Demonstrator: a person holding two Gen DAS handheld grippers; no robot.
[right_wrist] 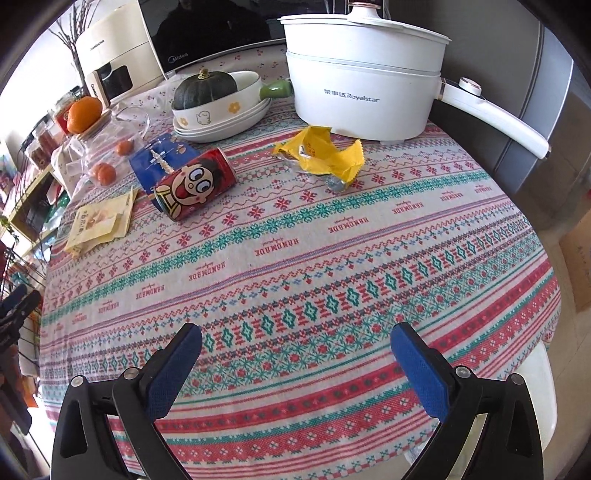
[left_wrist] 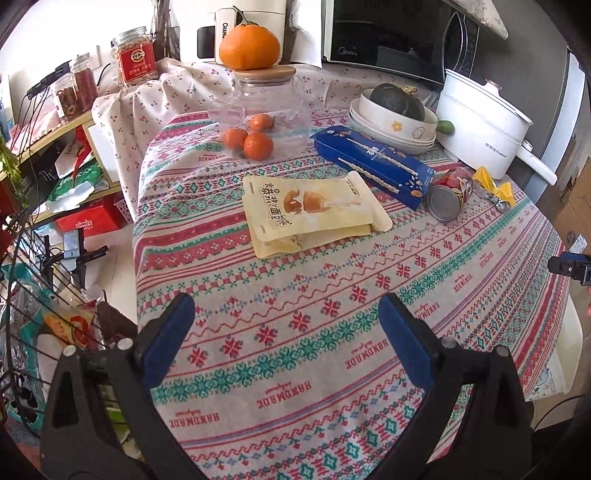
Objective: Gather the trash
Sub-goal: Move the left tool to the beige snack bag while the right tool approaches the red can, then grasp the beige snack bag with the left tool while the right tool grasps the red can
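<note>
On the patterned tablecloth lie a pale yellow snack pouch, a blue carton, a red cartoon can on its side and a crumpled yellow wrapper. The right wrist view shows the red can, the yellow wrapper, the blue carton and the pouch at far left. My left gripper hangs open over bare cloth, well short of the pouch. My right gripper is wide open above the cloth, nothing between its fingers.
A glass jar with small oranges and a big orange on its lid, stacked bowls with a dark squash, a white electric pot and a microwave crowd the back. A wire basket of packaging stands left of the table.
</note>
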